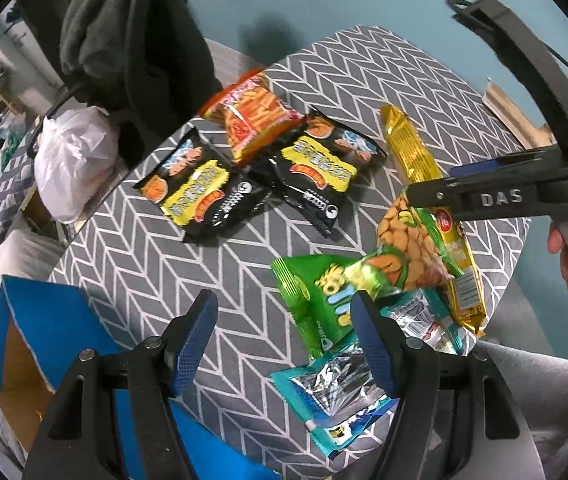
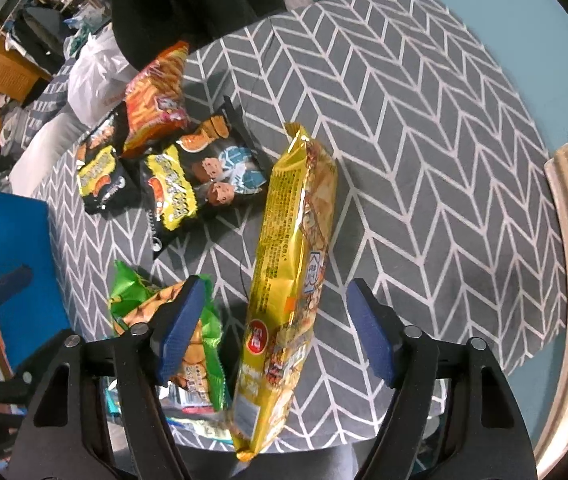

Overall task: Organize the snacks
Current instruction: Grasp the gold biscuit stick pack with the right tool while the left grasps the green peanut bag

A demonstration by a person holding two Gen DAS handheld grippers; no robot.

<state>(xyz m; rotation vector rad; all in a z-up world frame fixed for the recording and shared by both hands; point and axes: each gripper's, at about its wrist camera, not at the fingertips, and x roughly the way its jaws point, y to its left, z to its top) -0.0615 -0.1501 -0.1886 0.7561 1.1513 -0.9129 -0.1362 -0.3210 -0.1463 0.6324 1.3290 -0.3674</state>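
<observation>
Snack packets lie on a grey chevron-patterned table (image 1: 364,76). Two black-and-yellow packets (image 1: 200,188) (image 1: 324,160) and an orange-red packet (image 1: 252,116) lie at the far side. A long gold packet (image 2: 292,264) lies between the open jaws of my right gripper (image 2: 280,328), which stands over it without closing. A green peanut packet (image 2: 188,336) lies under its left finger. My left gripper (image 1: 284,340) is open and empty above a green packet (image 1: 320,300) and teal packets (image 1: 336,396). The right gripper also shows in the left wrist view (image 1: 444,188).
A blue cardboard box (image 1: 44,332) stands open at the table's left edge. A white plastic bag (image 1: 72,160) and dark clothing (image 1: 124,32) sit beyond the far left edge. The table's right half (image 2: 444,160) carries only cloth. The floor is teal.
</observation>
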